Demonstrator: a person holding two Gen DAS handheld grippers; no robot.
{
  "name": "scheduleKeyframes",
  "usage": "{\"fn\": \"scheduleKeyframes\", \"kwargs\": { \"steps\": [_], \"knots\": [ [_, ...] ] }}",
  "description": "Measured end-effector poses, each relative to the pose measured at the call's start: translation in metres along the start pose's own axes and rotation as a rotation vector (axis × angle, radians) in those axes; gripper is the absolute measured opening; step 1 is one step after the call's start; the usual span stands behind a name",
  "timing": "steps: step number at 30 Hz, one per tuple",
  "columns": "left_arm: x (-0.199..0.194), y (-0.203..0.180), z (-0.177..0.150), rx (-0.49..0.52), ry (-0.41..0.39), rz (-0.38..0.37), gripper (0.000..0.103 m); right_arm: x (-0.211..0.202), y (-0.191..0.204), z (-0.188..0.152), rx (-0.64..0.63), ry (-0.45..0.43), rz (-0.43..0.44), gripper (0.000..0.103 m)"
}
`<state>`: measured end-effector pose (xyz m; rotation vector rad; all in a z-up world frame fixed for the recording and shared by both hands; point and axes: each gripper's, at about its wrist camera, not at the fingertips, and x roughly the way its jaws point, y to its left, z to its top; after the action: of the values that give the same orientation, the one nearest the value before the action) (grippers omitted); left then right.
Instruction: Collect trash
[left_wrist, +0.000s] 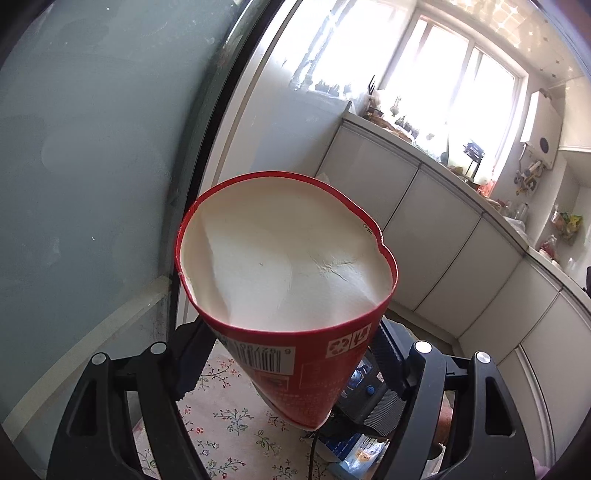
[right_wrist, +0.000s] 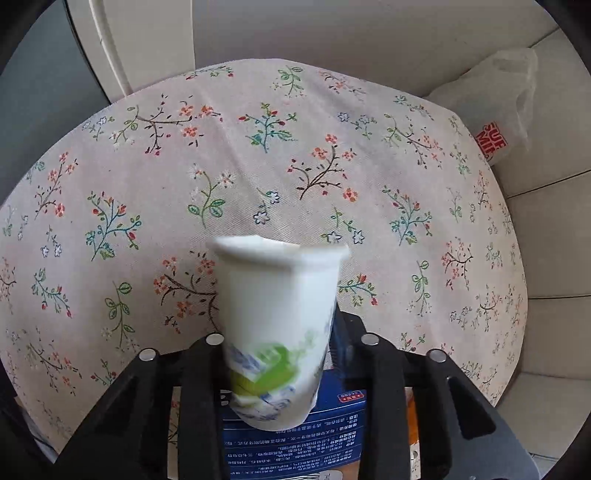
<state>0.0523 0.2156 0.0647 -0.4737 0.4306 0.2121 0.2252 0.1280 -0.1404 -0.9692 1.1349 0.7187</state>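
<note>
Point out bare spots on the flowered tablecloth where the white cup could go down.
Free: the whole flowered tablecloth beyond the white plastic cup with green print, out to its far rounded edge, and both side stretches. Crowded: the near edge, where the blue printed carton lies under the right gripper. A white plastic bag sits off the table, far right.

In the right wrist view the flowered tablecloth (right_wrist: 258, 177) lies bare across the whole middle and upper frame, giving wide free room there; only the white cup (right_wrist: 280, 332) between the fingers and the blue box (right_wrist: 295, 435) under it crowd the bottom centre. A white plastic bag (right_wrist: 495, 99) stands off the table's edge at upper right. In the left wrist view the red cup (left_wrist: 291, 295) fills the centre, a glass door (left_wrist: 92, 166) walls the left, and cabinets (left_wrist: 461, 258) line the right, probably leaving a floor lane between.
</note>
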Motion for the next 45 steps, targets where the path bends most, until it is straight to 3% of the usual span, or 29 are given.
{"fn": "scheduleKeyframes", "kwargs": {
  "steps": [8, 30, 45],
  "knots": [
    [0.009, -0.001, -0.003, -0.011, 0.031, 0.003, 0.075, -0.002, -0.013, -0.003, 0.102, -0.115, 0.030, 0.026],
    [0.041, -0.015, -0.011, -0.028, 0.083, 0.045, 0.075, -0.077, -0.063, -0.041, 0.424, -0.356, -0.129, 0.027],
    [0.060, -0.039, -0.043, -0.007, 0.140, 0.056, 0.075, -0.136, -0.073, -0.137, 0.763, -0.540, -0.208, 0.027]
  ]
}}
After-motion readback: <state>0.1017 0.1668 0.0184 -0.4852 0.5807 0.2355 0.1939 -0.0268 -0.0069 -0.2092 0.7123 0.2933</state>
